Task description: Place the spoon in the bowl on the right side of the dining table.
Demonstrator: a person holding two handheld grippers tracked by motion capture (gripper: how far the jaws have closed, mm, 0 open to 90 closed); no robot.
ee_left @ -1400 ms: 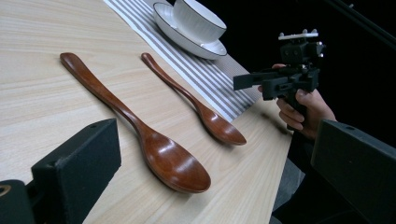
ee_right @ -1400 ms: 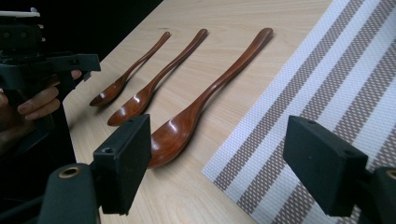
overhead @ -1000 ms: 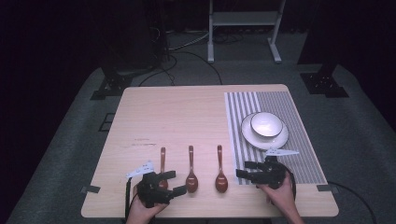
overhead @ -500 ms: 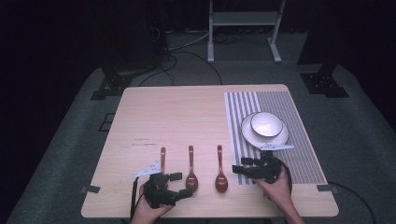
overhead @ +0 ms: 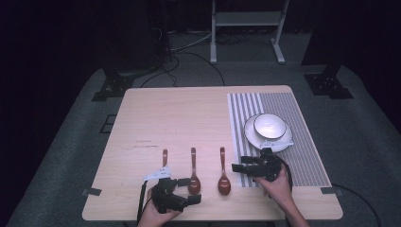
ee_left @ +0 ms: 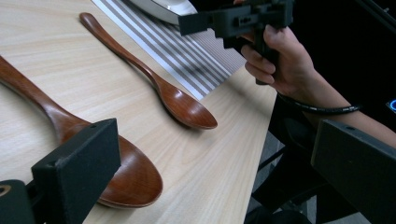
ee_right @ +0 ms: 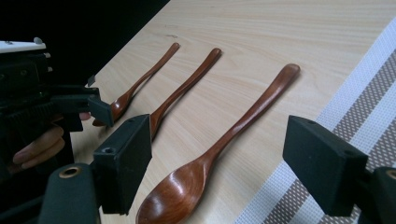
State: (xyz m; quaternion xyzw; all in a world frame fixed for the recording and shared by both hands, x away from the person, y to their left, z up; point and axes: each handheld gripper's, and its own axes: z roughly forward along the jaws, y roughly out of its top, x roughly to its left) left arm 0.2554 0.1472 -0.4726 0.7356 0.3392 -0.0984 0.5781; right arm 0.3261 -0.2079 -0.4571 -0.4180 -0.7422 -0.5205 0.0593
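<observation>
**Both grippers wide open beside the three spoons**

The left gripper [overhead: 189, 191] sits at the table's near edge, about seven o'clock from the table centre, jaws spread wide with nothing between them; they point toward three o'clock, at the bowl of the middle spoon [overhead: 194, 176]. In the left gripper view that middle spoon [ee_left: 70, 140] lies just behind the near jaw, not gripped. The right gripper [overhead: 242, 169] hangs at about five o'clock, over the near edge of the striped mat [overhead: 302, 142], jaws likewise far apart and empty, aimed toward nine o'clock at the right spoon [overhead: 223, 177]. In the right gripper view the right spoon [ee_right: 224, 154] lies between the two pads but below them, untouched. The left spoon [overhead: 164, 157] lies at nine o'clock of the middle one. A white bowl [overhead: 269, 126] on a plate [overhead: 283, 143] rests on the mat, at twelve o'clock from the right gripper.
</observation>
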